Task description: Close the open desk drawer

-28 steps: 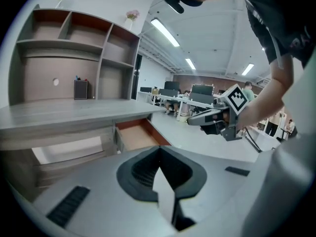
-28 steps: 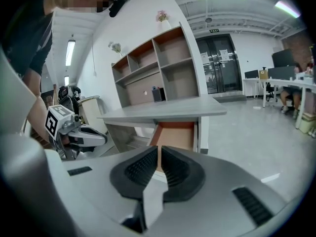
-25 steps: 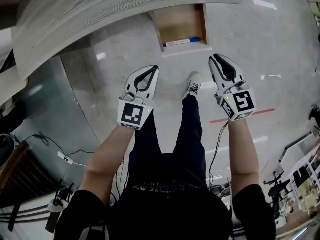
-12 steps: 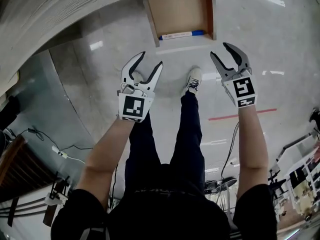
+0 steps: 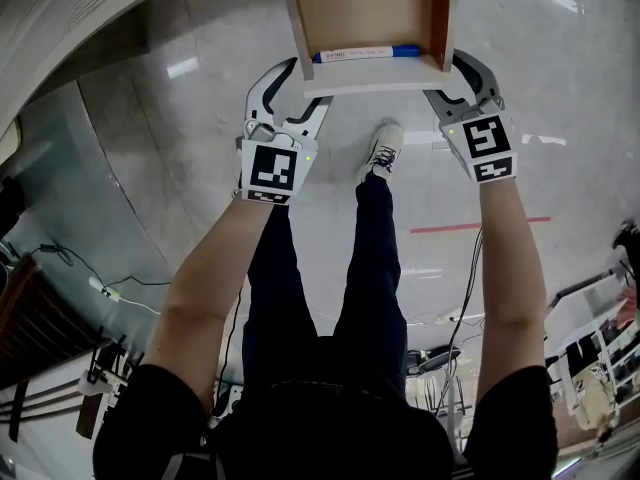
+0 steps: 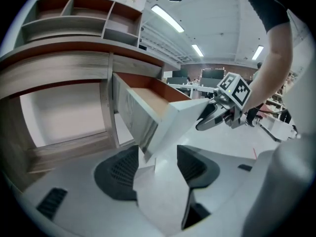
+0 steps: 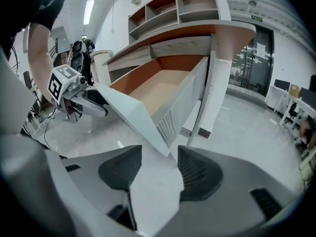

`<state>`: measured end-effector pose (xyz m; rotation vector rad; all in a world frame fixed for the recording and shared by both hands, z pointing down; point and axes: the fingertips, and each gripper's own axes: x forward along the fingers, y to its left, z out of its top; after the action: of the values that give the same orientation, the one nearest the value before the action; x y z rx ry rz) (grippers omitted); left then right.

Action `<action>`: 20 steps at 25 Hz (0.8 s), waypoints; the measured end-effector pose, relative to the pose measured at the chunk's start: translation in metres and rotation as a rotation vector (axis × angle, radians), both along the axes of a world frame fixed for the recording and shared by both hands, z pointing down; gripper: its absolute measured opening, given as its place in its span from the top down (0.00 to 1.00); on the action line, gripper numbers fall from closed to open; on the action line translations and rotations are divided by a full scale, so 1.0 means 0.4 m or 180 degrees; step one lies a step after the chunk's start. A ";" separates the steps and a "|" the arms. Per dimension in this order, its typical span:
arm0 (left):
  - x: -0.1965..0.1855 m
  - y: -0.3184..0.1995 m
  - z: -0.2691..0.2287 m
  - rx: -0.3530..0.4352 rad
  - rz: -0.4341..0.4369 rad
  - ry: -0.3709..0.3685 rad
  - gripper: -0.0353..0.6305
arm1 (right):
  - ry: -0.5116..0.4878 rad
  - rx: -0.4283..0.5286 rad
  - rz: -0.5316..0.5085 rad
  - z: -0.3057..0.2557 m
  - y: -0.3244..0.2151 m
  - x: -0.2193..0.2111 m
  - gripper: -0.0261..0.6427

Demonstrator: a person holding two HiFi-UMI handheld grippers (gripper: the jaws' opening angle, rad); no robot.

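Note:
The open desk drawer (image 5: 366, 8) juts out from the desk, and a blue-and-white pen (image 5: 365, 53) lies inside against its white front panel (image 5: 375, 81). My left gripper (image 5: 305, 86) straddles the panel's left corner, jaws opening, pads apart from it. In the left gripper view that corner (image 6: 148, 154) sits between the dark pads (image 6: 118, 174) of the left gripper (image 6: 155, 168). My right gripper (image 5: 458, 73) straddles the right corner, jaws opening as well. The right gripper view shows that corner (image 7: 167, 151) pointing into the gap of the right gripper (image 7: 160, 171), untouched.
The wood-grain desk top (image 5: 80, 8) curves across the upper left, with open shelves (image 6: 74, 14) above it. The person's legs and a white shoe (image 5: 385, 153) stand below the drawer. A red tape line (image 5: 480, 225) marks the glossy floor. Cables (image 5: 100, 288) trail at the left.
Both grippers went from shut to open and moved up to the drawer's front. They now flank its two front corners. The drawer fills more of the view's top.

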<state>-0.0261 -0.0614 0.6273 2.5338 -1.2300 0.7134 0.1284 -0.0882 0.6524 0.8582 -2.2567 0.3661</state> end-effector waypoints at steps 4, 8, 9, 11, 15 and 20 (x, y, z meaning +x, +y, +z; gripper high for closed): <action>0.012 -0.023 0.001 0.0083 0.0086 -0.0021 0.59 | 0.0003 0.0044 -0.0047 0.010 -0.020 -0.023 0.62; 0.012 -0.036 -0.006 0.0084 0.0069 -0.0001 0.59 | -0.0023 0.0055 0.0013 0.009 -0.031 -0.026 0.62; 0.011 -0.035 -0.008 0.0073 0.0067 0.0002 0.60 | -0.0042 0.0051 0.0040 0.008 -0.030 -0.025 0.63; 0.009 -0.031 -0.014 0.0039 0.0043 0.0023 0.62 | -0.0088 0.0028 0.0090 0.003 -0.024 -0.024 0.64; 0.003 -0.033 -0.037 0.0004 -0.0035 0.0067 0.62 | -0.0159 -0.0003 0.0137 -0.015 -0.016 -0.027 0.65; -0.005 -0.016 -0.070 -0.0073 -0.0159 0.0122 0.63 | -0.0268 -0.0084 0.0235 -0.043 0.016 -0.029 0.66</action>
<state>-0.0280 -0.0678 0.5993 2.4774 -1.2608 0.6606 0.1167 -0.0819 0.6352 0.9300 -2.2963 0.4730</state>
